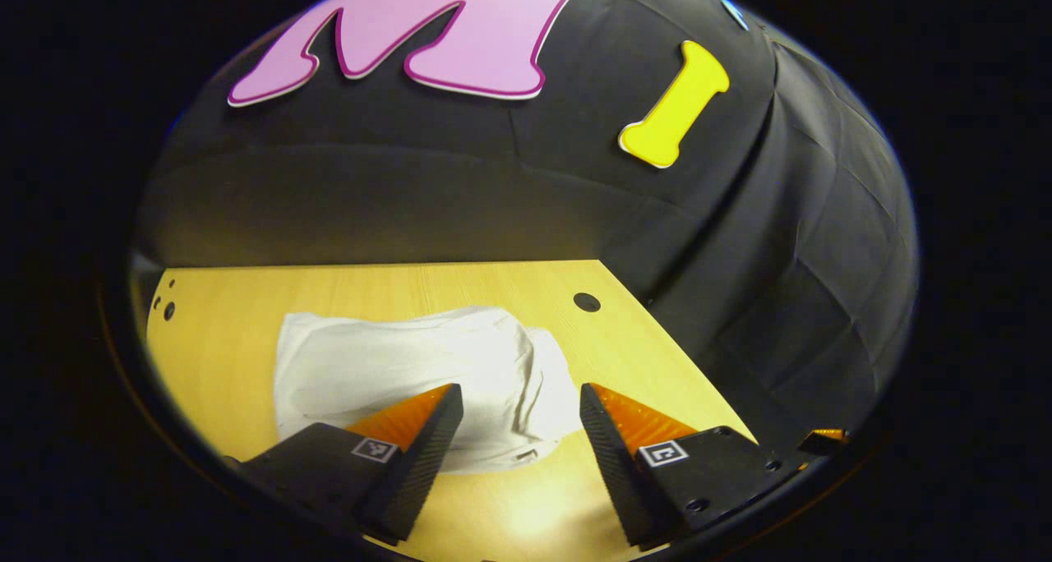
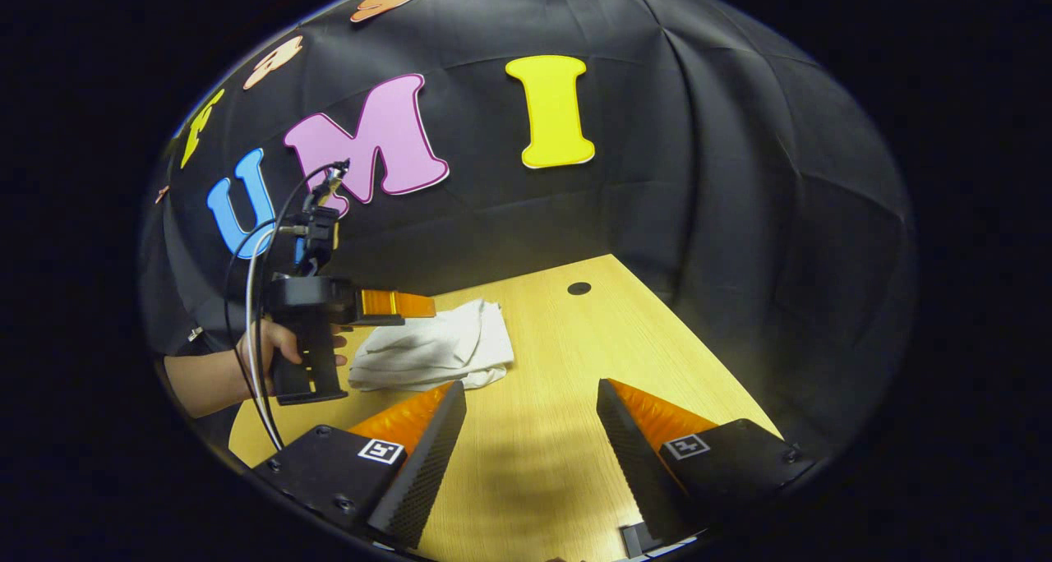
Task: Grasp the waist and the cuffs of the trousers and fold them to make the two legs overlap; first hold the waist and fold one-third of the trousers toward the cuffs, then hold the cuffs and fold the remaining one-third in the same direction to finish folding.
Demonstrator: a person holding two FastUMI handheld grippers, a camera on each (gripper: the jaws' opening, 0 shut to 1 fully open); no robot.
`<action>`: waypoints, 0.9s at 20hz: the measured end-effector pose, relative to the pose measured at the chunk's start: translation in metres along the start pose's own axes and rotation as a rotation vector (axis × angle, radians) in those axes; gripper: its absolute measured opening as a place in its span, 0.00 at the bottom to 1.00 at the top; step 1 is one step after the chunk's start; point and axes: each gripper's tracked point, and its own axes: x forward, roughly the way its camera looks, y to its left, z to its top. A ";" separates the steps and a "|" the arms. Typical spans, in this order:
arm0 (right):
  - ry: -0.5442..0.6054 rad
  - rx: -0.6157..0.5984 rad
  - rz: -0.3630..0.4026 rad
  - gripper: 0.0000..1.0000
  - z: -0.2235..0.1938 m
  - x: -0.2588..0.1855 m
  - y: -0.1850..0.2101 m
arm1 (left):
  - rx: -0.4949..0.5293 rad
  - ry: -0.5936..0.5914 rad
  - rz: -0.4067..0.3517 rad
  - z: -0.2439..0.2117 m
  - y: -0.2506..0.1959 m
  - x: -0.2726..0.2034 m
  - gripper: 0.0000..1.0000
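The trousers (image 1: 411, 373) lie on the wooden table (image 1: 238, 299) as a compact white bundle, folded over on themselves with several layers stacked and a rounded fold along one side; that shape fits a fold already carried through, though a bunched heap waiting to be spread would look much the same. The cloth looks light, soft and limp, so it will likely sag and slip out of shape when lifted, and thin layers may separate unless both are pinched together. A hemmed edge or a firm seam, such as the edge at the near side of the bundle, would give the surest hold. The left gripper (image 1: 519, 410) hangs just above the near edge of the bundle with its jaws wide apart, holding nothing. The right gripper (image 2: 530, 406) stands well apart from the cloth over bare table, its jaws also spread wide and empty. In the right gripper view the trousers (image 2: 431, 348) sit just beneath the other gripper's fingers.
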 end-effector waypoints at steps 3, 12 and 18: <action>-0.021 -0.017 0.021 0.98 0.007 -0.003 0.009 | 0.119 -0.087 0.105 0.008 0.017 -0.049 0.96; -0.117 -0.089 0.098 0.98 0.031 -0.055 0.058 | 0.050 -0.328 0.354 -0.027 0.032 -0.252 0.96; -0.158 -0.149 0.128 0.98 0.010 -0.125 0.089 | -0.057 -0.382 0.466 -0.092 0.040 -0.348 0.96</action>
